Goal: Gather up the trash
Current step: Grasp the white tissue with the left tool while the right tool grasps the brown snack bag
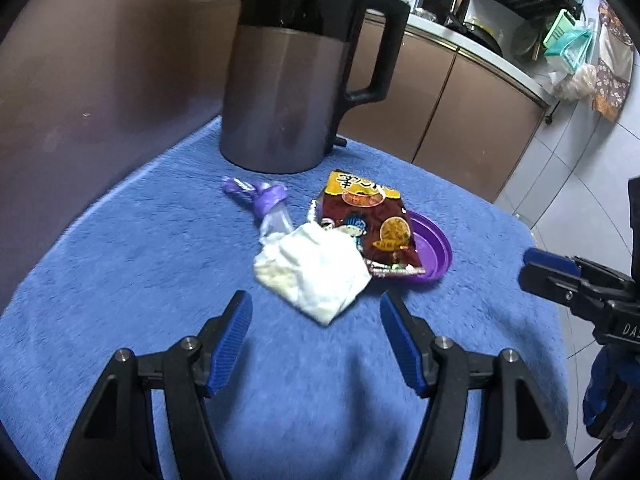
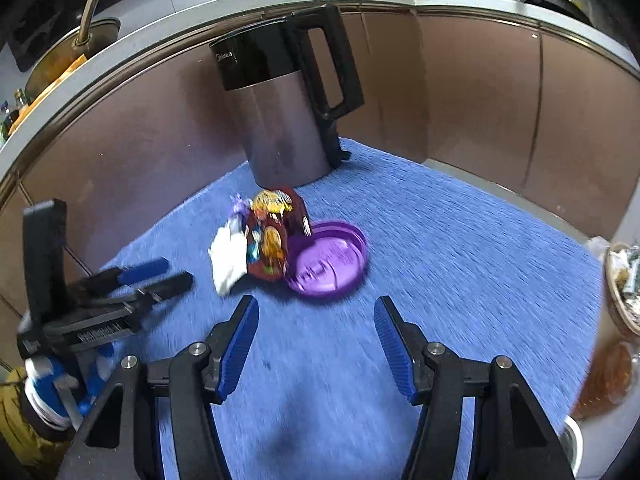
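Note:
A crumpled white tissue [image 1: 316,276] lies on the blue towel [image 1: 140,280], touching a dark red snack wrapper [image 1: 370,226] that leans on a purple lid [image 1: 434,250]. A small purple-and-clear plastic wrapper [image 1: 266,204] lies to their left. My left gripper [image 1: 316,308] is open just in front of the tissue, empty. My right gripper [image 2: 316,312] is open and empty, a little short of the purple lid [image 2: 328,260]. The right wrist view also shows the snack wrapper [image 2: 272,236], the tissue [image 2: 230,258] and the left gripper [image 2: 168,274]. The right gripper [image 1: 538,270] shows at the left view's right edge.
A grey and black electric kettle [image 1: 296,80] stands at the back of the towel, also in the right wrist view [image 2: 280,120]. Brown cabinet fronts [image 2: 480,92] wall the table behind. A basket of trash [image 2: 624,284] sits past the towel's right edge.

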Demonstrator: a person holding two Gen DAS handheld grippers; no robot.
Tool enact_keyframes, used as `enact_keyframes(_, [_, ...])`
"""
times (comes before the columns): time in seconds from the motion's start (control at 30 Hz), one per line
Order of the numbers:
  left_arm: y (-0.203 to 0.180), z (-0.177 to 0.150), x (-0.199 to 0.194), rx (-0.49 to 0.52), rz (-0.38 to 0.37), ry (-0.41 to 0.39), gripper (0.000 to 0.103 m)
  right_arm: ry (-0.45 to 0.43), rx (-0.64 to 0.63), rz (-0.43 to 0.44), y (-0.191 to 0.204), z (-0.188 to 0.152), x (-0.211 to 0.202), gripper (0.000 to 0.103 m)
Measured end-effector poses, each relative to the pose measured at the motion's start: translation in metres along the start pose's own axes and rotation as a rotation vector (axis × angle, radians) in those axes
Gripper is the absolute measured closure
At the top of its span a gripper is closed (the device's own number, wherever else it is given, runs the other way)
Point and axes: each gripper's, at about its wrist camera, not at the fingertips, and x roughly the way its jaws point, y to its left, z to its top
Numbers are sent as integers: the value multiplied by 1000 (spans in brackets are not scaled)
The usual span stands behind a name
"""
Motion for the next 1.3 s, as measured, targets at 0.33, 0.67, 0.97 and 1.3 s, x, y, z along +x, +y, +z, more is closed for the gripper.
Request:
enact_keyframes(0.33, [8,8,50,-84,-38,65,48,50,42,103,2,42,72,48])
enact_keyframes(0.67, [29,2,45,-170,-80,75,89,102,34,119,18,42,106,81])
enact_keyframes(0.97, [39,-25,-5,-181,-68,43,91,25,18,80,23,24,48,84])
enact_keyframes(1.3, [23,-48,-86,-121,-37,-38,91,-45,16,41,32,-19,-43,84])
